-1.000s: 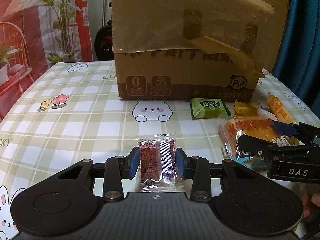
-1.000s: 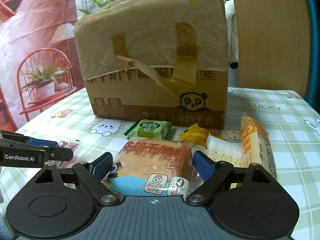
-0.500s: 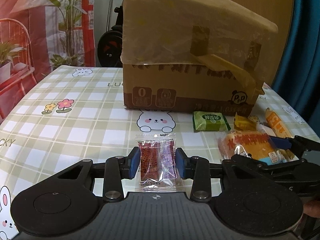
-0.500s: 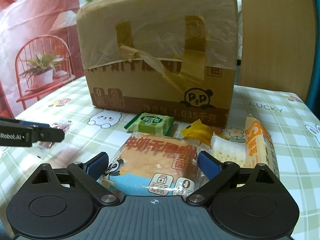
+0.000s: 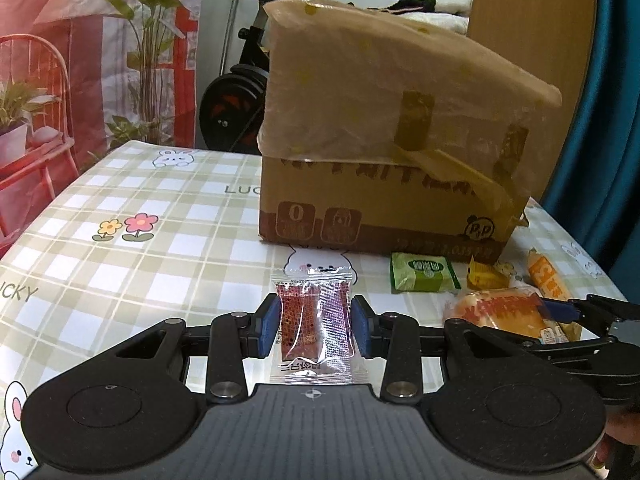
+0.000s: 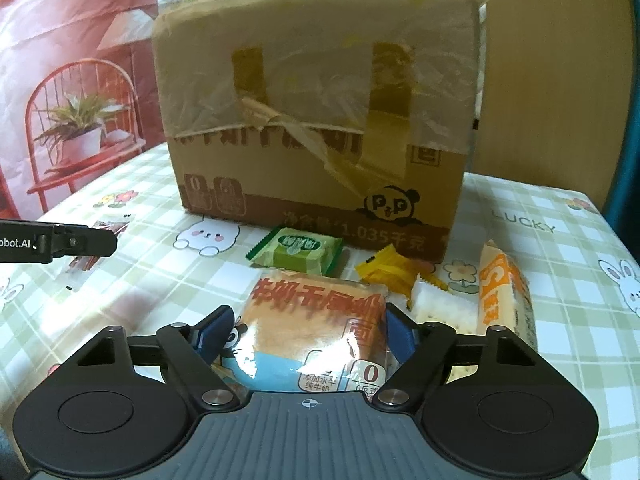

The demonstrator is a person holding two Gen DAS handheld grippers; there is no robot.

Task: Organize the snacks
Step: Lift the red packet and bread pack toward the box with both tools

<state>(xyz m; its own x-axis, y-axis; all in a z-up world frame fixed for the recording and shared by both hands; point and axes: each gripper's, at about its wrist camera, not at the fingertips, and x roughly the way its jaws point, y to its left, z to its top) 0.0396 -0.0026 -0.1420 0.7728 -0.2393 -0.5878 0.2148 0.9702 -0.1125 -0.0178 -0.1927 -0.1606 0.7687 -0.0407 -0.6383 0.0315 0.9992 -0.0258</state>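
Cardboard box point(image 5: 384, 184) at twelve o'clock — nothing visibly packed yet. Your left gripper point(image 5: 316, 330) clamps the red sachet point(image 5: 314, 320); your right gripper point(image 6: 306, 338), jaws just closing, pinches the bread pack point(image 6: 316, 320) — four snacks remain.

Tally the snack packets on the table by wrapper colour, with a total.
Red and clear packet: 1
Green packet: 1
Yellow packet: 1
White cracker packet: 1
Orange stick packet: 1
Orange and blue bread packet: 1
Total: 6

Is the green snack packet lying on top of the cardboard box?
No, the green snack packet lies flat on the checked tablecloth in front of the cardboard box, near its bottom edge.
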